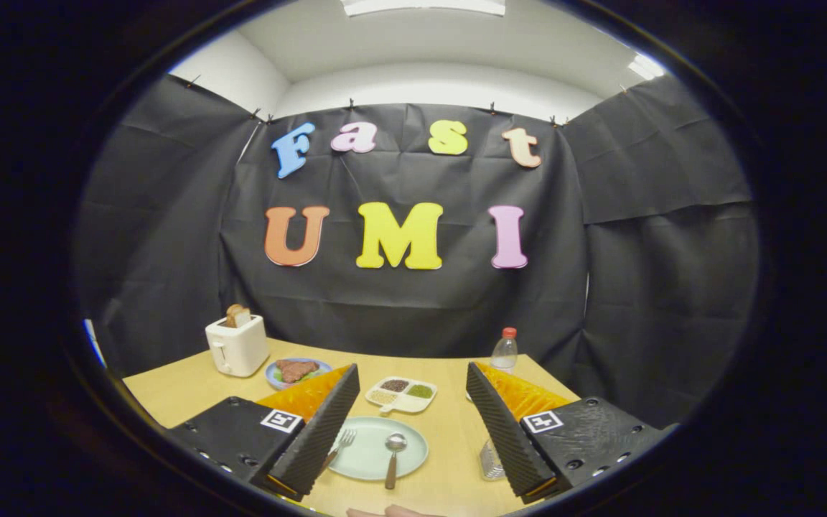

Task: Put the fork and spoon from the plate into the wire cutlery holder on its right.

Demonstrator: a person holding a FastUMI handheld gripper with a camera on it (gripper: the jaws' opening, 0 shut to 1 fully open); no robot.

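Fingers (pixel 327 434) of my gripper (pixel 413 431) stood spread wide above the table's (pixel 449 467) near edge, pinching nothing, as I judged the job not yet begun. Between them lay the pale green plate (pixel 367 459), its spoon (pixel 393 451) resting bowl-far with the handle hanging over the near rim, its fork (pixel 342 441) at the left, partly behind my left finger. Just right of the plate, half hidden by my right finger, stood the wire cutlery holder (pixel 490 459). My next move, I reckoned, called for dropping low and closing on one handle. Farther off sat a sectioned condiment tray (pixel 400 395), a bottle (pixel 505 352), and a toaster (pixel 237 346) at the far left.
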